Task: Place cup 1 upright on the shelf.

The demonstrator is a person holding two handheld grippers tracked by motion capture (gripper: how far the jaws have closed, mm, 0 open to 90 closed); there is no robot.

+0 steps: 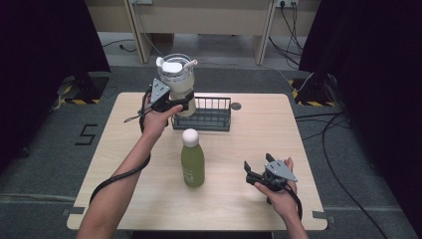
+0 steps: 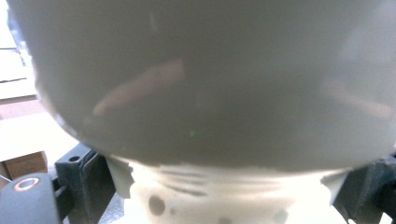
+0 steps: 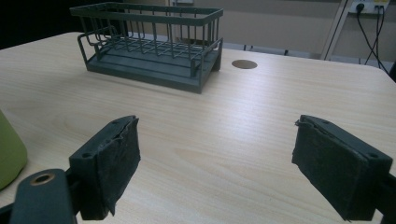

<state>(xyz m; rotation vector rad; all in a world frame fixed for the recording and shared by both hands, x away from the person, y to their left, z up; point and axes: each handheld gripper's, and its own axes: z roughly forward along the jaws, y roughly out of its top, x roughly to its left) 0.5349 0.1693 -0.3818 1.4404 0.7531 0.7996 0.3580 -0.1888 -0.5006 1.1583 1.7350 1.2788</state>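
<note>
A large whitish tumbler (image 1: pixel 178 82) with a white lid and a spout hangs in the air over the left end of the dark wire rack (image 1: pixel 215 99). My left gripper (image 1: pixel 182 101) is shut on the tumbler's lower body. In the left gripper view the tumbler (image 2: pixel 210 93) is very close, with a black jaw on either side of it. The rack (image 3: pixel 154 42) has nothing in it. A green bottle (image 1: pixel 193 167) with a white cap stands upright at the table's middle. My right gripper (image 1: pixel 257 167) rests near the front right, open (image 3: pixel 226 158), nothing between its pads.
The light wooden table (image 1: pixel 249 144) has a round cable hole (image 1: pixel 236 106) just right of the rack. The green bottle's side (image 3: pixel 9 149) sits at the left edge of the right gripper view. Black curtains, cables and a wooden frame stand beyond the table.
</note>
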